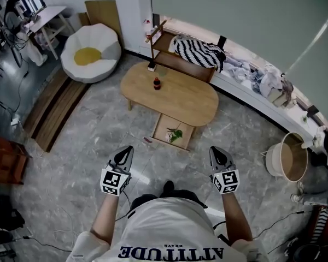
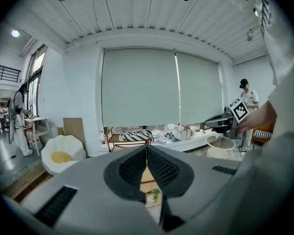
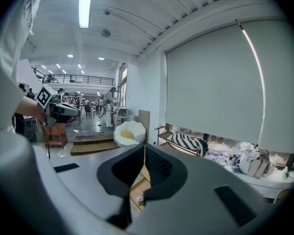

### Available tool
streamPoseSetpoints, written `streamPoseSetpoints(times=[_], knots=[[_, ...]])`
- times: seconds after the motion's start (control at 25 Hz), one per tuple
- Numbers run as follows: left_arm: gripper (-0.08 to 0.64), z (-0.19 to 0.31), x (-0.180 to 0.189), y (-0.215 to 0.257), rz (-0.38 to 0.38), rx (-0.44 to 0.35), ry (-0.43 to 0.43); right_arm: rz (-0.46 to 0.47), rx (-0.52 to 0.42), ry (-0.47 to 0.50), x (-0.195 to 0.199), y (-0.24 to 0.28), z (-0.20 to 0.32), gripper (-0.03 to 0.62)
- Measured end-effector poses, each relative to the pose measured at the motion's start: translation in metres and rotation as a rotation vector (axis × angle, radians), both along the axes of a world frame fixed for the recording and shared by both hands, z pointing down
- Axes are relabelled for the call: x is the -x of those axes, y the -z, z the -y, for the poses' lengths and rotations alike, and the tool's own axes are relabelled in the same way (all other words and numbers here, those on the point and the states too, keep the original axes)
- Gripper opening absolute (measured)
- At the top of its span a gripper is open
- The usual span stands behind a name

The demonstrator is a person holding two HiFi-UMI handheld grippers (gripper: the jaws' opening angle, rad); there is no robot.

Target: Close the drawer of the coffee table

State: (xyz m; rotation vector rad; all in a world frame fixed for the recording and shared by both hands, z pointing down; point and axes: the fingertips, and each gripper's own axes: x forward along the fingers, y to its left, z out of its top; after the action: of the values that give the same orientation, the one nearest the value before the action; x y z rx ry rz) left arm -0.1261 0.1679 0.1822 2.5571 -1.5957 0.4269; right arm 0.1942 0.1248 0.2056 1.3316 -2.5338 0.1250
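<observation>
An oval wooden coffee table (image 1: 175, 100) stands on the grey stone floor ahead of me, a small dark bottle (image 1: 157, 83) on its top. Its drawer (image 1: 163, 131) is pulled out toward me, with a green sprig (image 1: 175, 135) inside. My left gripper (image 1: 124, 154) and right gripper (image 1: 216, 155) are both shut and empty, held side by side short of the drawer's front. Between the closed jaws the drawer (image 2: 149, 185) shows in the left gripper view, and the drawer (image 3: 139, 186) again in the right gripper view.
A white round chair with a yellow cushion (image 1: 91, 53) sits at the back left. Behind the table a low shelf (image 1: 169, 56) holds a striped cloth (image 1: 197, 53). A bucket (image 1: 287, 156) stands at the right. Wooden steps (image 1: 52, 111) lie at the left.
</observation>
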Motion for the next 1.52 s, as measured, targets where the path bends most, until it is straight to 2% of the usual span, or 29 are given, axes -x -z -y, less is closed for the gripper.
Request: streamPoseSetpoints(times=[0.28,0.68,1.12,1.52], knots=[[0.02,0.022,-0.018,-0.006,0.009,0.016,-0.014,0.008,0.007,-0.009,-0.013,-0.006,0.018,0.02],[0.02,0.05,-0.016,-0.005,0.025,0.024,-0.049,0.017,0.025,-0.047,-0.015,-0.014,0.033,0.02],[0.021,0.109,0.016,-0.012,0.011,0.04,-0.137,-0.02,0.026,-0.145,0.017,-0.015,0.06,0.02],[0.021,0.179,0.048,-0.027,0.013,0.058,-0.259,-0.049,0.058,-0.294,0.05,-0.027,0.088,0.02]])
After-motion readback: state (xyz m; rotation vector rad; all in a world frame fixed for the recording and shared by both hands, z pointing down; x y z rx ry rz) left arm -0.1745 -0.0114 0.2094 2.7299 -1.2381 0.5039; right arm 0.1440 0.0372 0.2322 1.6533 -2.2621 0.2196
